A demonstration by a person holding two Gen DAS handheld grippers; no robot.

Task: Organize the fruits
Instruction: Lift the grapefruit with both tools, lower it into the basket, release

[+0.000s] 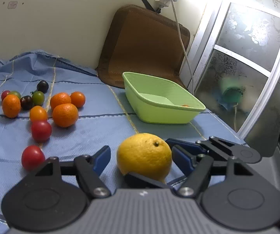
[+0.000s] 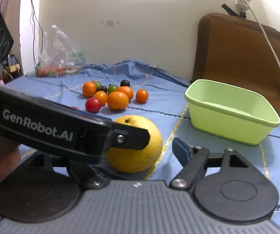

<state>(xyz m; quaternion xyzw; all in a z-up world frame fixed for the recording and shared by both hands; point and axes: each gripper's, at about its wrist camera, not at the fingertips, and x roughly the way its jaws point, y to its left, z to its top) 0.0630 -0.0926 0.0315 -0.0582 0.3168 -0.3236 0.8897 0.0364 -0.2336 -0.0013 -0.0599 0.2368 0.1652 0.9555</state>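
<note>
Yellow citrus fruit [image 1: 144, 155]: on blue cloth [image 1: 93, 134], between left gripper's [image 1: 140, 159] spread fingers and right gripper's [image 2: 145, 146], both released, pads clear. Green tub [image 1: 159, 101]: beyond. Tangerines, tomatoes [image 1: 40, 130]: clustered left.

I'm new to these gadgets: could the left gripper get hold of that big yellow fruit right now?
Probably yes. The yellow fruit already sits between the left gripper's open blue fingers, with a small gap on each side. The right gripper crowds the same fruit, though.
</note>
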